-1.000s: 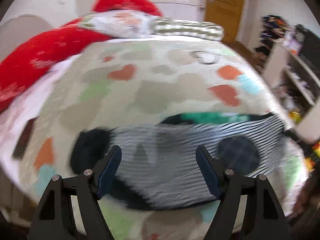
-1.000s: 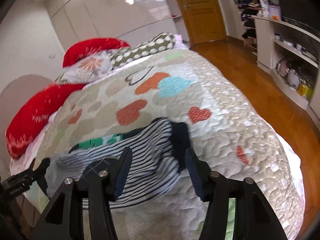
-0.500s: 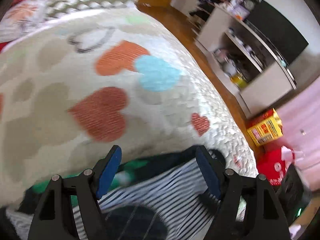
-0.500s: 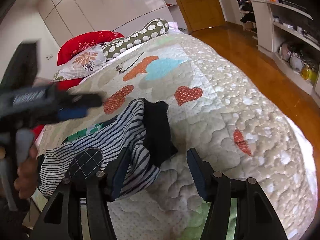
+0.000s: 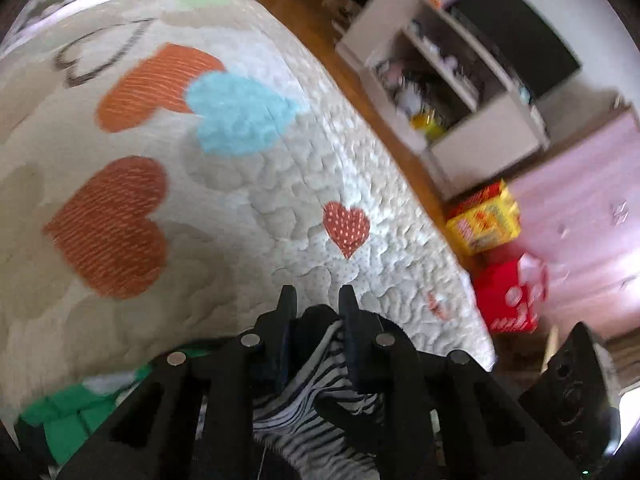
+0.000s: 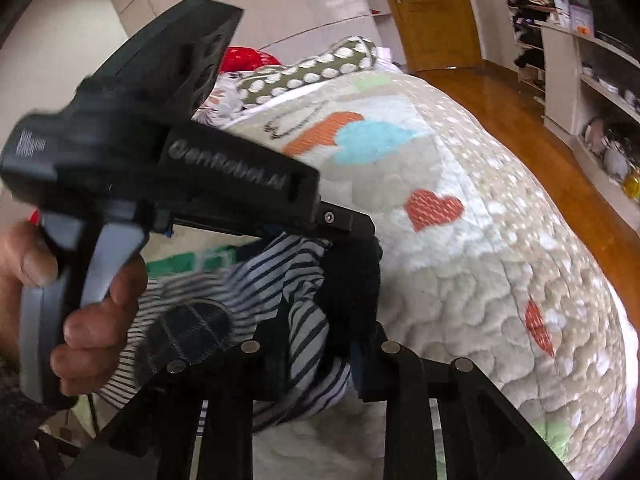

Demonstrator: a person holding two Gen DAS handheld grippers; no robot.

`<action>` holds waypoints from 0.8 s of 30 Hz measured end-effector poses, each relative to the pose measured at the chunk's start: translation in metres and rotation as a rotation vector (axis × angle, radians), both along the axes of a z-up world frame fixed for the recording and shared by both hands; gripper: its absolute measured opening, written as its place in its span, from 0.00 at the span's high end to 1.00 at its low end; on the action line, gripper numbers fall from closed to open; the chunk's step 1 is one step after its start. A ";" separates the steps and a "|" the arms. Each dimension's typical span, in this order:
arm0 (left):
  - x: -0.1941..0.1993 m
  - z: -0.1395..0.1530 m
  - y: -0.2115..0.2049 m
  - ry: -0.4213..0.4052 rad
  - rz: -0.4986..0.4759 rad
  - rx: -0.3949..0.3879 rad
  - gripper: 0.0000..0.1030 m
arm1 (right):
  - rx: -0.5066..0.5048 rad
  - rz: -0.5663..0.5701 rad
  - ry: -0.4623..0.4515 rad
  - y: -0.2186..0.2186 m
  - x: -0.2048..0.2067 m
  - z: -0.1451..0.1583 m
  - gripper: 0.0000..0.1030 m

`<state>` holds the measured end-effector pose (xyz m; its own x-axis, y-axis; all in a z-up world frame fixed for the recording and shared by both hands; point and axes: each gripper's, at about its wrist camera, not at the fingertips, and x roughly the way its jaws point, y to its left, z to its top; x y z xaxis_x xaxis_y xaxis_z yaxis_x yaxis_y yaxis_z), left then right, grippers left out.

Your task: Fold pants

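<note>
The pants [image 6: 256, 288] are black-and-white striped with a dark checked knee patch and black cuffs, bunched on the quilted bed. My left gripper [image 5: 316, 304] is shut on the pants' dark cuff edge [image 5: 316, 320], striped cloth [image 5: 320, 392] hanging below its fingers. In the right wrist view the left gripper [image 6: 352, 236] reaches in from the left, held by a hand. My right gripper [image 6: 320, 356] is shut on a fold of striped and black cloth just below it.
The quilt [image 6: 480, 272] has orange, red and blue hearts. Pillows [image 6: 312, 72] lie at the far end. A wooden floor [image 6: 560, 152] and white shelves [image 6: 592, 80] are right of the bed. Yellow [image 5: 484, 220] and red boxes [image 5: 508, 296] sit on the floor.
Both grippers have closed on the right end of the pants. The left gripper swung right across the bed to the cuff, beside the right gripper.
</note>
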<state>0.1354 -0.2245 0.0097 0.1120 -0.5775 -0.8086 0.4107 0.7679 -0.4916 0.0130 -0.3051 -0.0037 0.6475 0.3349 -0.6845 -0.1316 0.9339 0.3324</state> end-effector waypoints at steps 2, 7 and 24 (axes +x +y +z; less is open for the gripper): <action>-0.007 0.012 0.027 -0.022 0.065 -0.070 0.80 | -0.018 0.029 -0.017 0.010 0.000 0.008 0.75; -0.034 0.026 0.107 -0.099 0.257 -0.122 0.79 | -0.058 0.162 -0.047 0.055 0.001 0.028 0.75; -0.183 0.038 0.338 -0.244 0.933 -0.034 0.44 | -0.146 0.448 -0.038 0.158 -0.018 0.056 0.52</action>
<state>-0.0477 0.1131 0.0477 0.7007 -0.1933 -0.6868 -0.2641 0.8240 -0.5014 -0.0054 -0.1467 0.0525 0.4872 0.4891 -0.7234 -0.5415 0.8191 0.1891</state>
